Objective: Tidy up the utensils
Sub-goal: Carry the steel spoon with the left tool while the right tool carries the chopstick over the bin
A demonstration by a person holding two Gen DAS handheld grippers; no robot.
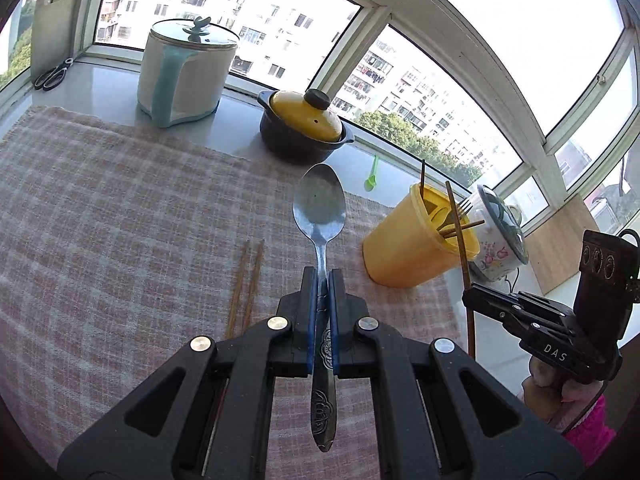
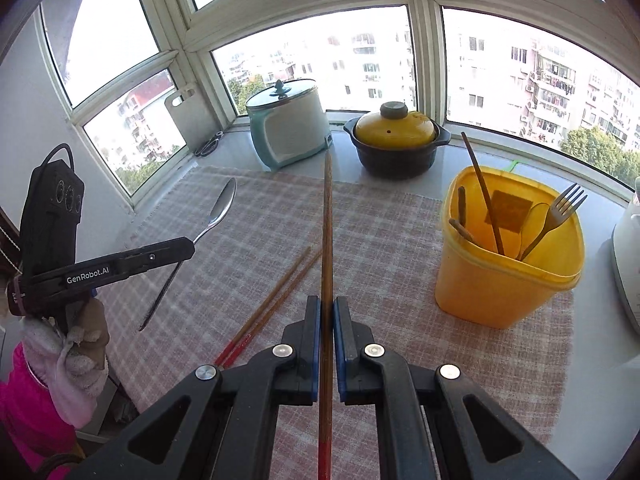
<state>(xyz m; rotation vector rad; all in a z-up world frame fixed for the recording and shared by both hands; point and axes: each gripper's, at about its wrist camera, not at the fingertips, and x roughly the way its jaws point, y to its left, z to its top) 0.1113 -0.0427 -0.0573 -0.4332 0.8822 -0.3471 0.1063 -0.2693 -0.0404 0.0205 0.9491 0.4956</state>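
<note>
My left gripper is shut on the handle of a metal spoon, held above the checked cloth with its bowl pointing away. From the right wrist view the same spoon sticks out of the left gripper. My right gripper is shut on a wooden chopstick with a red end, lifted off the cloth; the left wrist view shows that chopstick rising from the right gripper. A yellow tub holds a fork and several chopsticks. Two more chopsticks lie on the cloth.
A white and teal cooker and a black pot with a yellow lid stand by the window. A floral appliance sits behind the tub. Scissors, a cutting board and a small green spoon lie on the sill.
</note>
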